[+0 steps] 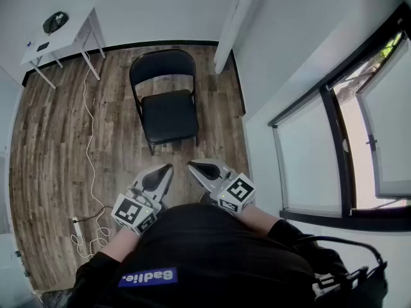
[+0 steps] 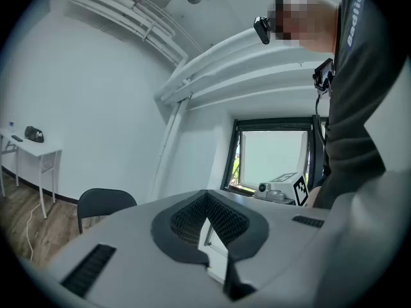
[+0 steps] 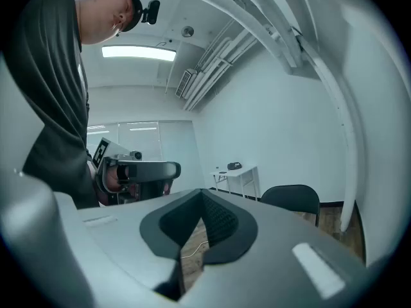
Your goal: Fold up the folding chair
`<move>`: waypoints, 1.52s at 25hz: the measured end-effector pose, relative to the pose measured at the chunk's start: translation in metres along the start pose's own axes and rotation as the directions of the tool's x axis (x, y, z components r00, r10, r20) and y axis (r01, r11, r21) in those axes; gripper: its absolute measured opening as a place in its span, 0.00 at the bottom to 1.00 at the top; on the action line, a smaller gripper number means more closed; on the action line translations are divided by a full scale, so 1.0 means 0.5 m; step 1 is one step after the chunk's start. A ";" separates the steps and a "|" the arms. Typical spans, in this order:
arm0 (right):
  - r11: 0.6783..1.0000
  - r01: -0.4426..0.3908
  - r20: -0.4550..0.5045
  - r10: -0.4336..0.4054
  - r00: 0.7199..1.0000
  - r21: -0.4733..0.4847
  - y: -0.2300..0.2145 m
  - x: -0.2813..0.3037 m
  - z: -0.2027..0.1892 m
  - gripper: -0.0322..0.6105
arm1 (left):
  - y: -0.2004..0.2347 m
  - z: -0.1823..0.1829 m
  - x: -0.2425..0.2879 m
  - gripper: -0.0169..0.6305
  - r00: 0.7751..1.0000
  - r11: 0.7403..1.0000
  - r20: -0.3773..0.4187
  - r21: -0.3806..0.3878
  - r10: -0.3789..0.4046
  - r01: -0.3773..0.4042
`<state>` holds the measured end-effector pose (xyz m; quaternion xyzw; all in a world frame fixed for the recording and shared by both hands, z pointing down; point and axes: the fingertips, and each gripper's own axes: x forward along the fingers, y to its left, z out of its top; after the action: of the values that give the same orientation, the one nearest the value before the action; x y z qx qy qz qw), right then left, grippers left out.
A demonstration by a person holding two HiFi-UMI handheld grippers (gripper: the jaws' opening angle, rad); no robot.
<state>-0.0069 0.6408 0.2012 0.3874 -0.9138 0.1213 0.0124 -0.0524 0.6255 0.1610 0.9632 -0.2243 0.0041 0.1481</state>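
Clearly nothing was folded yet. On the wooden floor point(image 1: 51, 146), a white bench point(image 1: 64, 36) stood far past the folding chair point(image 1: 168, 111), in the corner. The chair stood open, seat flat, back up, its front toward the person. Well short of the chair, the left gripper point(image 1: 167, 168) and the right gripper point(image 1: 192, 165) had their jaws shut tight, with nothing in them. To do this well, I think one gripper should steady the chair's back while the other slowly lifts the seat's front edge, so it does not tip.
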 end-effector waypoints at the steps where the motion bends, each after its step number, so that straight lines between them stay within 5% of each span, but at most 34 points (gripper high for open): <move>1: 1.000 -0.003 0.000 0.003 1.000 0.000 0.001 -0.001 -0.001 0.04 | -0.001 -0.003 0.000 0.03 1.000 1.000 0.000 0.000 0.000 0.000; 18: 0.998 -0.065 0.026 0.065 0.998 0.017 -0.007 0.001 0.014 0.04 | -0.001 -0.001 0.021 0.03 1.000 1.000 0.001 0.000 0.017 -0.017; 38: 0.992 -0.129 0.036 0.128 0.991 0.014 -0.192 -0.074 0.031 0.04 | -0.015 0.009 0.186 0.03 0.991 0.991 0.020 -0.008 0.133 -0.133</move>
<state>0.0884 0.5988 0.2025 0.3300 -0.9359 0.1225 -0.0148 0.0340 0.5906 0.1617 0.9457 -0.2894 0.0032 0.1481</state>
